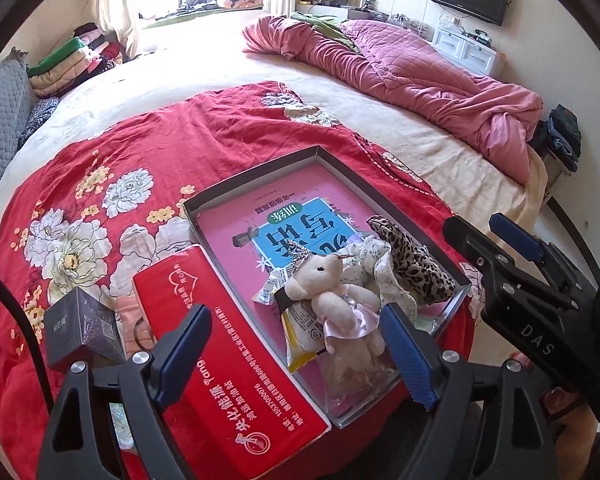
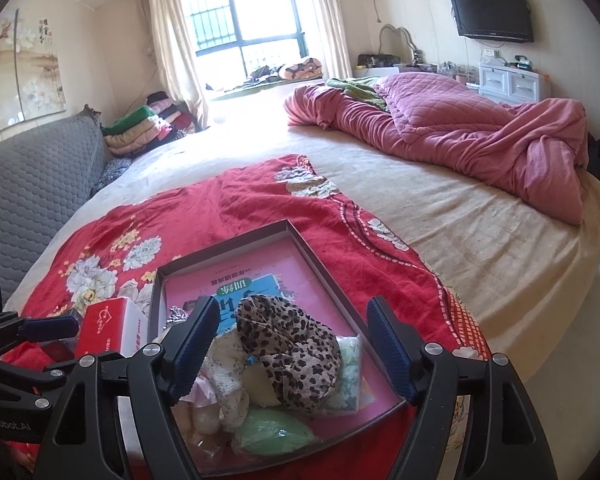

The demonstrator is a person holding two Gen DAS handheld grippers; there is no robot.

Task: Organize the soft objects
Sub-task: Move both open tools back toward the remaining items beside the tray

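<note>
A shallow grey box [image 1: 256,172] [image 2: 220,245] lies on a red floral cloth, with a pink book inside. In its near end sit a cream teddy bear [image 1: 340,300], a leopard-print cloth [image 1: 412,256] [image 2: 292,344], a white floral cloth [image 2: 228,380], a green soft item [image 2: 272,432] and a yellow snack packet [image 1: 300,340]. My left gripper [image 1: 296,356] is open, its fingers on either side of the bear, just above it. My right gripper [image 2: 292,352] is open above the leopard cloth; it also shows in the left wrist view [image 1: 500,248].
A red tissue box [image 1: 228,368] [image 2: 104,332] lies left of the grey box, a small dark box [image 1: 84,328] further left. A pink quilt [image 2: 460,132] is heaped on the bed's far right. Folded clothes [image 2: 140,128] and a grey headboard [image 2: 32,184] stand at left.
</note>
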